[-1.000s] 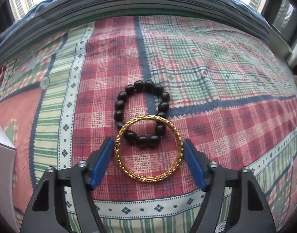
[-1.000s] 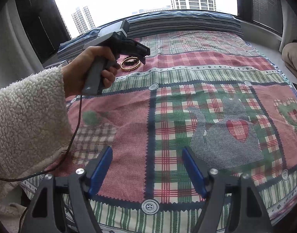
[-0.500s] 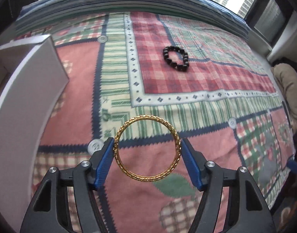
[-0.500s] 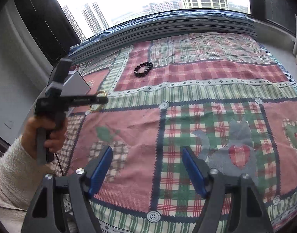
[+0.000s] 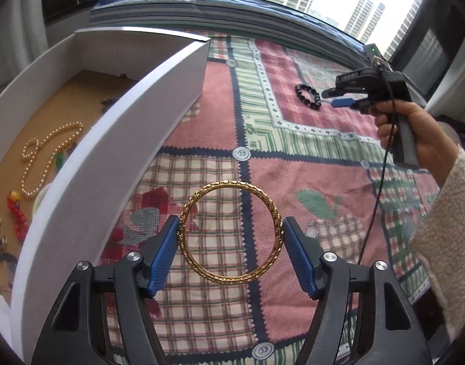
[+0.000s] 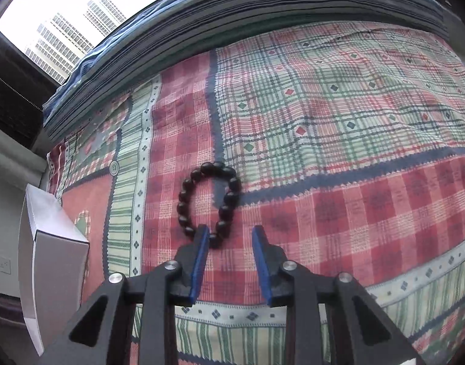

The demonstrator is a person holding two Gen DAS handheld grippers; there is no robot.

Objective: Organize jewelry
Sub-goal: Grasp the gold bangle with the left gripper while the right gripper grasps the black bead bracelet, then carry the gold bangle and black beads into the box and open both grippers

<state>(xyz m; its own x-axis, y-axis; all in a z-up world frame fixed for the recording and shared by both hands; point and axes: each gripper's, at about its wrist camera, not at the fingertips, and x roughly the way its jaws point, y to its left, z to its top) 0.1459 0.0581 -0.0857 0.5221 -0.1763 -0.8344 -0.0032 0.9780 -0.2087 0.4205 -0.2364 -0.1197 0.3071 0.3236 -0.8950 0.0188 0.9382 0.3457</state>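
Two grippers under my control. To the left of my left gripper [image 5: 231,234] stands the white box [image 5: 135,140], a pearl necklace [image 5: 47,155] inside. That gripper clamps the gold bangle [image 5: 231,232] by its sides above the quilt [image 5: 293,182]. My right gripper [image 6: 229,237] is parted, the black bead bracelet [image 6: 209,203] at its left fingertip.
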